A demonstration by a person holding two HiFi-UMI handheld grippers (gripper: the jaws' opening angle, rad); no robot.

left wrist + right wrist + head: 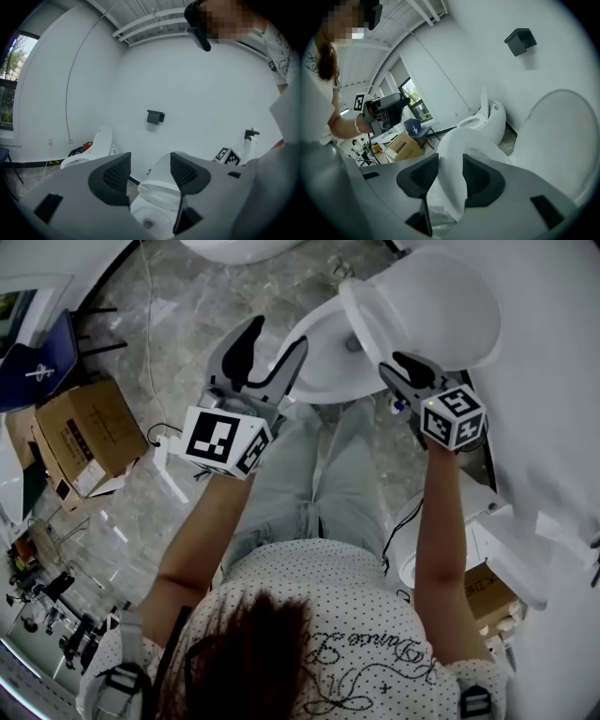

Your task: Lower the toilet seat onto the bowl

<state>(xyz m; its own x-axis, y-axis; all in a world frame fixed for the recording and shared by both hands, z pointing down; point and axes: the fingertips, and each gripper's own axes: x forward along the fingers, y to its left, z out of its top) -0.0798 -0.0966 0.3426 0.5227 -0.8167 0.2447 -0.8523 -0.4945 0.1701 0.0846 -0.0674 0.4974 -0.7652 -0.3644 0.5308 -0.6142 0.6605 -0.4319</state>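
Note:
The white toilet bowl [323,357] stands open at the top middle of the head view. Its seat [359,317] is tilted up in front of the raised lid [445,301]. My right gripper [398,367] is shut on the seat's front rim. In the right gripper view the seat [454,140] runs between both pads of that gripper [450,171], with the lid [562,136] behind at the right. My left gripper [275,336] hangs open just left of the bowl, holding nothing. In the left gripper view the left gripper [150,171] frames the bowl [150,218] and the seat [157,192].
A cardboard box [84,437] and a blue chair [37,367] stand on the marble floor at the left. A second toilet [96,145] stands along the wall. A black holder [155,116] hangs above the toilet. The person's legs are right in front of the bowl.

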